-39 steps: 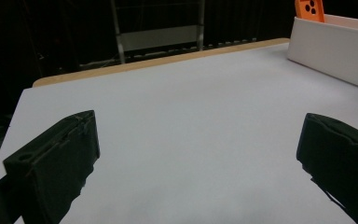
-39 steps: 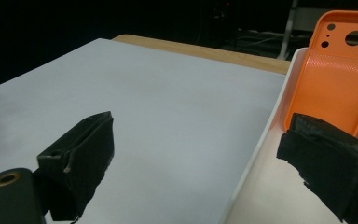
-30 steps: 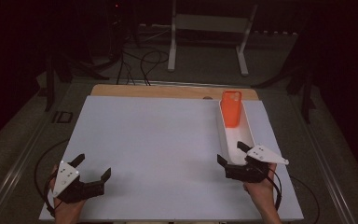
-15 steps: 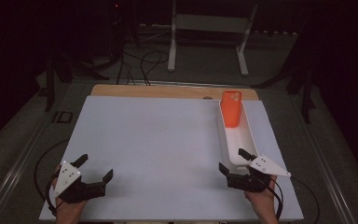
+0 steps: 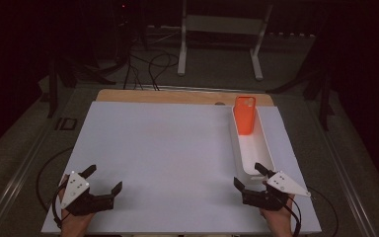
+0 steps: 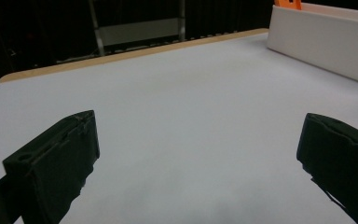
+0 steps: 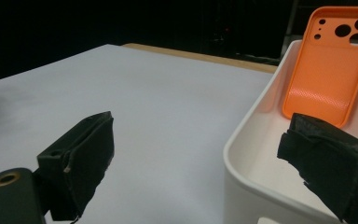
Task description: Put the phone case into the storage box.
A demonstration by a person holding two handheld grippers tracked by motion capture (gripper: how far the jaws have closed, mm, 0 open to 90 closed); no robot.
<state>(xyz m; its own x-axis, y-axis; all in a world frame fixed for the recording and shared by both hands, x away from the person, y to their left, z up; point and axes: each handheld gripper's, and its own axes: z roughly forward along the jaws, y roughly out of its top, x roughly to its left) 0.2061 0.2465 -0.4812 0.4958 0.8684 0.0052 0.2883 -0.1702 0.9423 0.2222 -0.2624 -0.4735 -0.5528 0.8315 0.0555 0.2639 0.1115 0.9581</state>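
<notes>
Gaping wide, both jaw pairs hold nothing. Right gripper (image 5: 253, 176) hovers at the near end of the white tray (image 5: 265, 148), one jaw over the tray's near rim, the other over the white table sheet (image 5: 168, 148). Orange phone case (image 7: 328, 65) leans upright against the tray's far end, well apart from the jaws. Left gripper (image 5: 102, 178) sits low over the sheet's near left corner, far from the tray.
</notes>
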